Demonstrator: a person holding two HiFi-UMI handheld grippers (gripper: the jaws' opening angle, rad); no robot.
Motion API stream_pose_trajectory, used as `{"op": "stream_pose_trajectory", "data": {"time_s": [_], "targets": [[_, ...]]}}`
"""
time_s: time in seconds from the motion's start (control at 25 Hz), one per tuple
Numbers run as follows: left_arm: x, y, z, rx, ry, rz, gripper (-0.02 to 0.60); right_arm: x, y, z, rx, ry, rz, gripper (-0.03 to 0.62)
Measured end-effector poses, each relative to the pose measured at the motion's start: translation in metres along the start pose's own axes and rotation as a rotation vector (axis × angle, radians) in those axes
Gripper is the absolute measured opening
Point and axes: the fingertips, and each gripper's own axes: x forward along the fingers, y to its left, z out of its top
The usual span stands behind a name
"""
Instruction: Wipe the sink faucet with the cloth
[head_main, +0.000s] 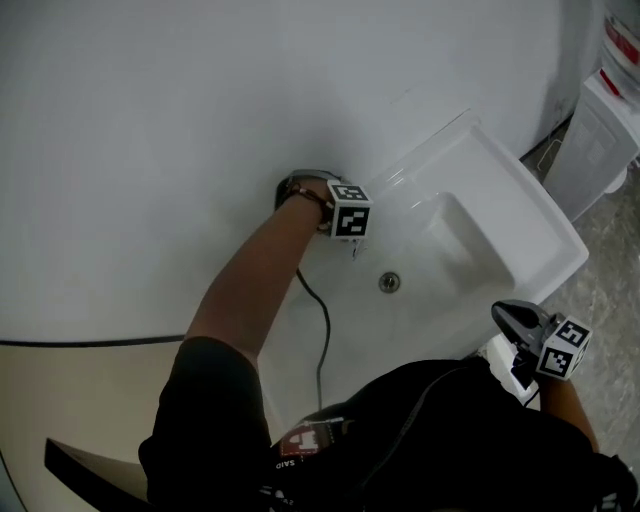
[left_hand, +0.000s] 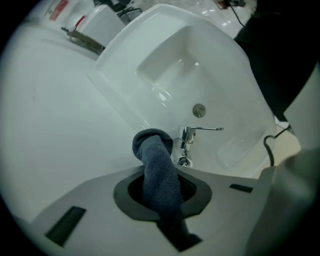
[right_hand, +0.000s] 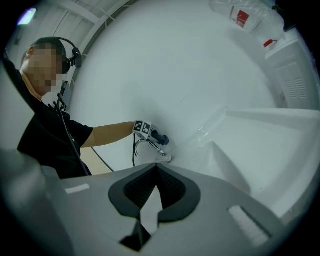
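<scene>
A dark blue-grey cloth (left_hand: 159, 165) is pinched in my left gripper (left_hand: 159, 197), which is shut on it; the rolled end sticks out past the jaws. It hangs just above and left of the chrome faucet (left_hand: 186, 137), whose thin lever (left_hand: 207, 129) points right over the white sink (left_hand: 225, 65). In the head view the left gripper (head_main: 351, 238) hovers at the sink's back edge, over the faucet. From the right gripper view the cloth (right_hand: 161, 138) sits above the faucet (right_hand: 161, 152). My right gripper (right_hand: 156, 175) is shut and empty, level, at the sink's front right corner (head_main: 514, 318).
The sink's drain (head_main: 389, 282) lies in the middle of the basin. A white bin (head_main: 598, 140) stands on the floor to the right of the sink. A black cable (head_main: 323, 335) hangs down by the person's left arm. The white wall runs behind the sink.
</scene>
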Motion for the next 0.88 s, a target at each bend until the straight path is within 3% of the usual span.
{"op": "stream_pose_trajectory", "data": {"time_s": [0.2,0.32,0.48,0.6,0.88], "targets": [[0.046,-0.026,-0.009,-0.158,0.131,-0.345,0.037,-0.011,-0.010,-0.007,0.013,-0.022,-0.024,0.002],[0.062,-0.033,-0.012,-0.203,0.223,-0.437,0.037,-0.028,-0.027,-0.009,0.030,-0.050,-0.067,0.002],[0.063,-0.036,-0.016,-0.227,0.318,-0.472,0.037,-0.042,-0.036,-0.014,0.040,-0.074,-0.102,0.002],[0.053,-0.040,-0.019,-0.285,0.341,-0.473,0.037,-0.042,-0.035,-0.013,0.037,-0.079,-0.099,0.002],[0.020,-0.036,-0.027,-0.419,0.213,-0.446,0.037,-0.029,-0.021,-0.009,0.007,-0.078,-0.053,0.002]]}}
